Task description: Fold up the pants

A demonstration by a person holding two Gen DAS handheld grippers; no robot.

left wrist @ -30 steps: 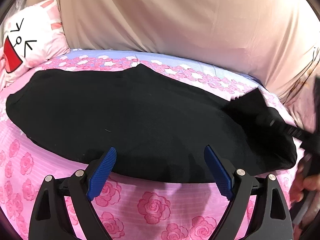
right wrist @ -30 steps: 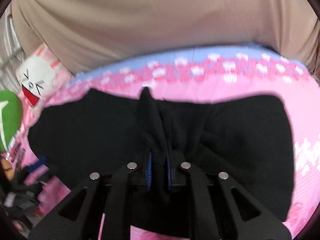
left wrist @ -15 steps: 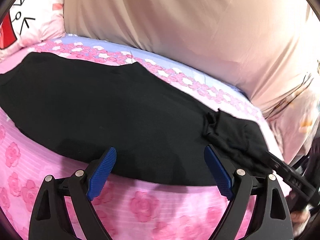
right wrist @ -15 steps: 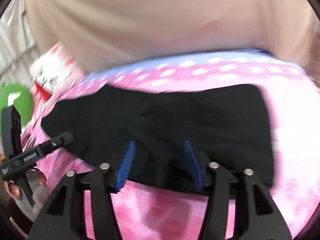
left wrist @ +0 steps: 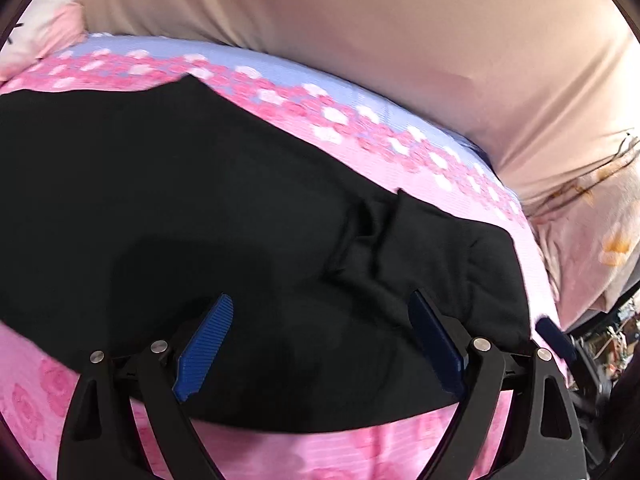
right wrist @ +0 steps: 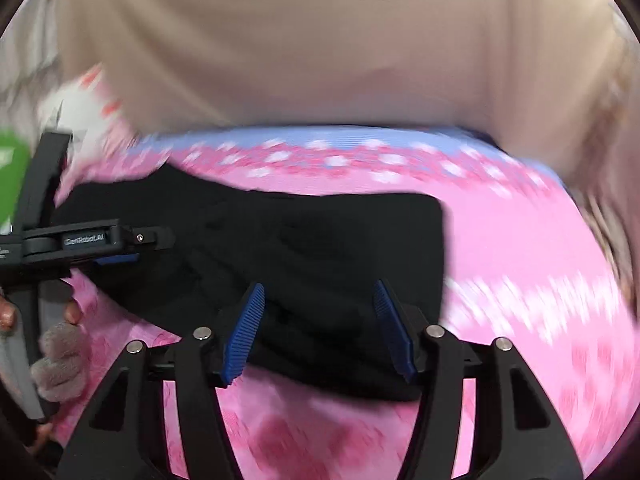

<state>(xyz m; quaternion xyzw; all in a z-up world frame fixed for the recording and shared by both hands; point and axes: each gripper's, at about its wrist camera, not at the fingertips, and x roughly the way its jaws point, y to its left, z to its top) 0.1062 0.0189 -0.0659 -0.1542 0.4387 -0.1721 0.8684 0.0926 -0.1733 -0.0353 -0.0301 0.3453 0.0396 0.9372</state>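
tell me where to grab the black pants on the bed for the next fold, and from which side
Probably the bunched end of the black pants, where cloth rises in a ridge off the pink floral bedsheet; elsewhere they lie flat with nothing to pinch. Come from the near edge, pointing down, jaws straddling the ridge. The right gripper is nearest, its jaws opening over the cloth, pads off it; the left gripper is open too.

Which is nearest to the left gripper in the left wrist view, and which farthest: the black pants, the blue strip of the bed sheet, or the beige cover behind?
From the left gripper:
1. Black pants, directly under and ahead of the open fingers.
2. Blue strip of the bed sheet, beyond the pants' far edge.
3. Beige cover, behind the sheet, at the back.
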